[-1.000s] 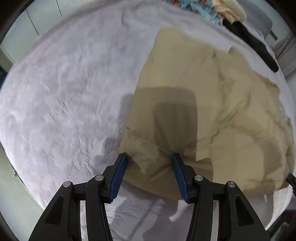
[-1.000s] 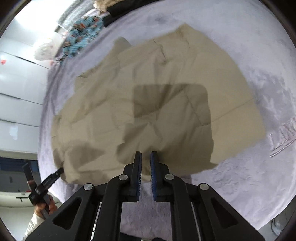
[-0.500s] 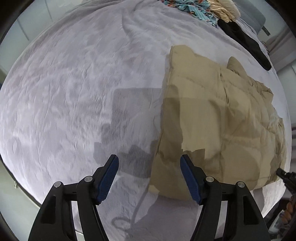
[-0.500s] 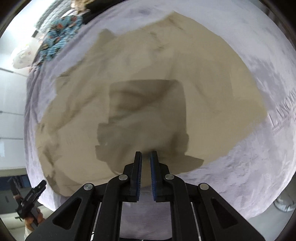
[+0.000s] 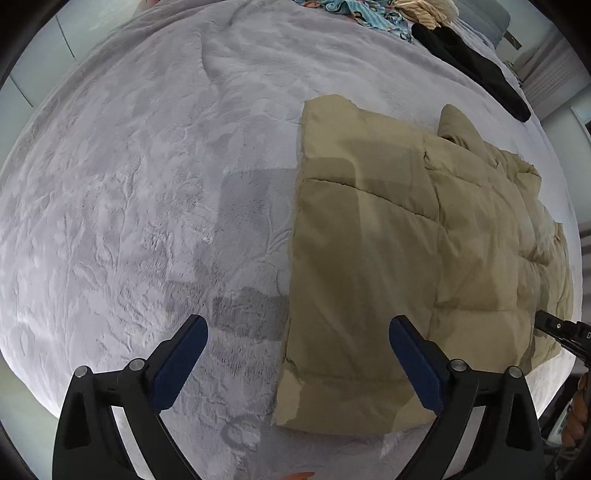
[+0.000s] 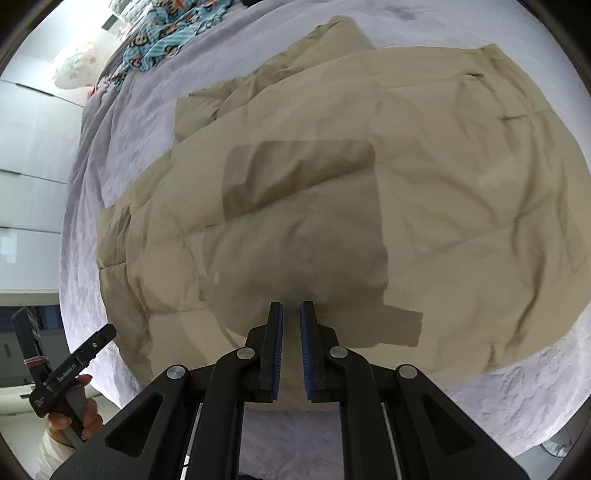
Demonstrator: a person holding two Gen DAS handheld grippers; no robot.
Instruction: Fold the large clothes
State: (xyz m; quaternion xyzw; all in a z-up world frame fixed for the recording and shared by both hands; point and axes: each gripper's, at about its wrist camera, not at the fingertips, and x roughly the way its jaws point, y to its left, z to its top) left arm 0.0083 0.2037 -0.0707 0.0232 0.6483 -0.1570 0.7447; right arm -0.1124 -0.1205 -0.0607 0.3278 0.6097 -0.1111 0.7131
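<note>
Jacket on blanket; right gripper jaws pinching it, left gripper jaws wide.

A bed under a grey plush blanket carries a tan quilted jacket, black garment and blue patterned cloth.

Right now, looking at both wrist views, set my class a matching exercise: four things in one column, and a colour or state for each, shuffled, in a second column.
Column 1:
1. puffer jacket
2. left gripper
3. right gripper
4. blanket

Column 2:
A. jaws wide open
B. pale grey and plush
C. tan and quilted
D. jaws almost closed, at the jacket's near edge

Pairs: 1-C, 2-A, 3-D, 4-B
</note>
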